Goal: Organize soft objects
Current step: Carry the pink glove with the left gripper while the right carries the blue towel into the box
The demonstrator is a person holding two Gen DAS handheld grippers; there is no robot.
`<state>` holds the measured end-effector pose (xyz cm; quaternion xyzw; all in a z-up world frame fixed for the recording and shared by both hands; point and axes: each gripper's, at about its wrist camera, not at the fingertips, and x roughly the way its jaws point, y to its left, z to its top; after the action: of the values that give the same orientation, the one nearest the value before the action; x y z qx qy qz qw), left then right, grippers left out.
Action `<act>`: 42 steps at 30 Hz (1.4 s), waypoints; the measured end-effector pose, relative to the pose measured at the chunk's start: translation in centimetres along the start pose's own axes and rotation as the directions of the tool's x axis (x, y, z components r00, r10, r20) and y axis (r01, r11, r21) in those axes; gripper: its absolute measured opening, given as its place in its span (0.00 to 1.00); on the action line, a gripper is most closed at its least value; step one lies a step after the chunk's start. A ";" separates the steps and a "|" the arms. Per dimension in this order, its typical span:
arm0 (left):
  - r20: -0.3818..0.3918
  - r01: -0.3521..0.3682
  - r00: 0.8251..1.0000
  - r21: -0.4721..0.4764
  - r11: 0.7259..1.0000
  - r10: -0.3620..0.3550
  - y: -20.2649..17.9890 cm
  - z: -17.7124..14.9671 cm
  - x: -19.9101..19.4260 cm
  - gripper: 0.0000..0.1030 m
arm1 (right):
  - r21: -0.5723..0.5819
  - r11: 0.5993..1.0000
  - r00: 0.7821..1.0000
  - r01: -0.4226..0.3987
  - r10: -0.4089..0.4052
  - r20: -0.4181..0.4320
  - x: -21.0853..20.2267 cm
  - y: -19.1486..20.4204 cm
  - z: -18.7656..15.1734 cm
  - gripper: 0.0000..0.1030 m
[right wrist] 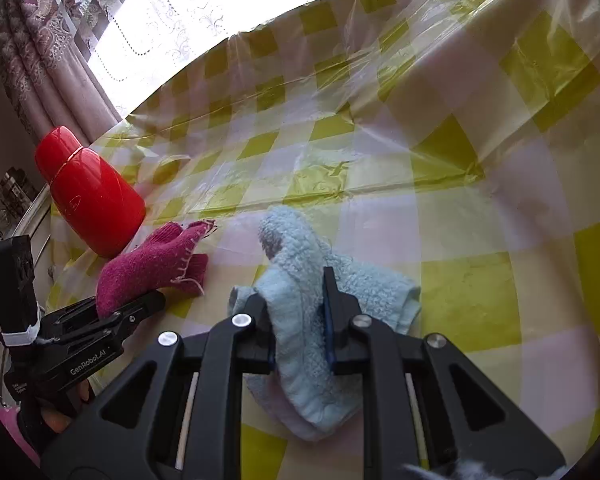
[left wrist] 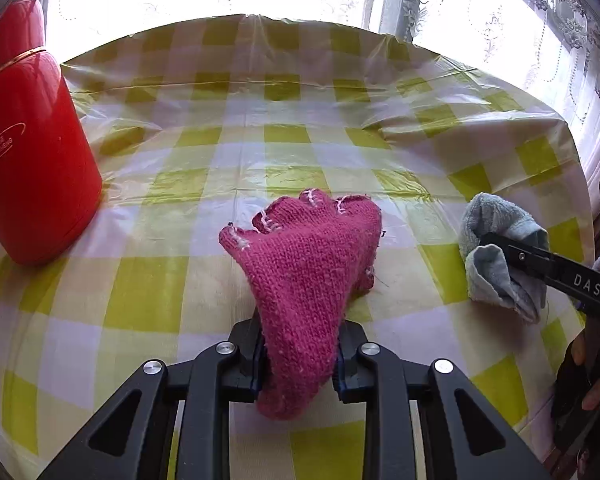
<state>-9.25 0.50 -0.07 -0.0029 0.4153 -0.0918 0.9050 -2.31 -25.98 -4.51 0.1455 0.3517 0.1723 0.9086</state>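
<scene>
The left tool [left wrist: 300, 354] pinches the cuff of a magenta knitted glove [left wrist: 306, 260], whose fingertips rest on the yellow-checked, plastic-covered worktop [left wrist: 236, 120]. The right tool [right wrist: 300, 330] pinches a pale blue terry cloth [right wrist: 296, 276], its lower folds hidden. Far left stands a glossy red flask [left wrist: 28, 152], cut off in the left wrist view.

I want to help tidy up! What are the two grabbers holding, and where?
The left hand-held gripper pinches the pink knitted glove near its cuff. The right hand-held gripper pinches the light blue towel across its bunched middle.
</scene>
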 end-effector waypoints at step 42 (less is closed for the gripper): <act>0.452 -0.120 0.886 0.012 0.993 0.101 1.4 -3.1 -23.4 0.28 | -0.446 0.894 0.920 -0.042 0.208 0.332 -20.4 19.4 -3.1 0.20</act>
<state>-26.24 6.07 15.35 0.0175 0.1920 -0.0452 0.9802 -22.67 -16.59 12.75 -0.0061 0.1165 0.2741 0.9546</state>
